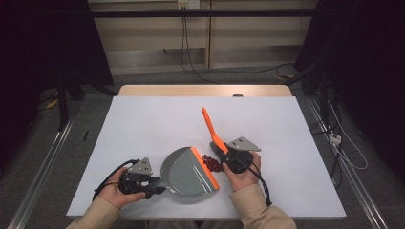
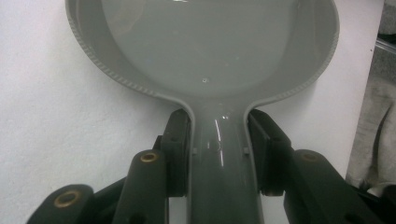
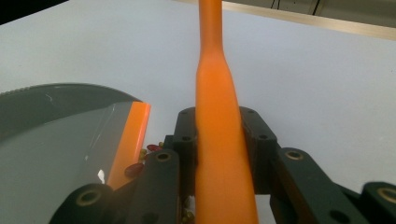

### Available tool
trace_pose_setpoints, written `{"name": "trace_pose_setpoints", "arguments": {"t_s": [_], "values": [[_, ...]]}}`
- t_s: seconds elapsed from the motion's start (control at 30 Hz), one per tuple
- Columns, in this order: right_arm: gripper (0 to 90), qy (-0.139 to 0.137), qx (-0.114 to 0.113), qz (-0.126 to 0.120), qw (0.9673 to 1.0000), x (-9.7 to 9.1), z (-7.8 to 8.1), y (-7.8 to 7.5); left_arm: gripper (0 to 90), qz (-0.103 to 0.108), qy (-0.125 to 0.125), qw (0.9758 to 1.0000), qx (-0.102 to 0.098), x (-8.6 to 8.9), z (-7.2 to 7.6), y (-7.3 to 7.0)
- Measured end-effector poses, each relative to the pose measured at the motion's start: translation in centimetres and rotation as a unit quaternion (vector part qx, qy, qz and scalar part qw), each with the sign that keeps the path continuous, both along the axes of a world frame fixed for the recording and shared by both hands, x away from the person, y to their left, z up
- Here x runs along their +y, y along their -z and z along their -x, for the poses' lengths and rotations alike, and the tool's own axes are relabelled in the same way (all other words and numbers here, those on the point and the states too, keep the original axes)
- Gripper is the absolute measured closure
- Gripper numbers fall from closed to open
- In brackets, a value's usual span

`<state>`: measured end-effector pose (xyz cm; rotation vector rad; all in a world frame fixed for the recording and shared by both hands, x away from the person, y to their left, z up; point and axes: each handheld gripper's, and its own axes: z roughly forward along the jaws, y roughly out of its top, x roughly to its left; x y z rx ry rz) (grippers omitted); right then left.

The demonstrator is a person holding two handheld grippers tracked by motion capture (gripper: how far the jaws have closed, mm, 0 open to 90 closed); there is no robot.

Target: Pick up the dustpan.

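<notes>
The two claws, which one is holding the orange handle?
The right claw, clamped on the brush's orange handle beside the red bits. The left claw grips the grey dustpan by its handle instead.

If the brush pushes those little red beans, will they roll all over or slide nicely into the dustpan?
The red beans look small, rounded and glossy, so some will probably roll or scatter sideways. They lie close to the dustpan's orange lip, which seems to sit flat on the table, so most should slide in. They are likely very light, so gentle strokes seem best.
</notes>
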<state>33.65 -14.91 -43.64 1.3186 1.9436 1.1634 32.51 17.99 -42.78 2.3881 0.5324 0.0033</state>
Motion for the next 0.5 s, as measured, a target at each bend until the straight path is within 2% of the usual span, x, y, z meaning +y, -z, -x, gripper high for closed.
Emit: {"name": "trace_pose_setpoints", "arguments": {"t_s": [0.23,0.5], "values": [[71.9,-0.001,0.005,-0.007,1.0,-0.14,-0.02,-0.04,62.8,0.002,-0.005,1.0,0.002,-0.23,0.02,0.01],[71.8,-0.003,0.007,-0.004,1.0,0.05,0.03,-0.09,62.8,0.003,-0.005,1.0,0.005,-0.35,-0.05,0.03]]}}
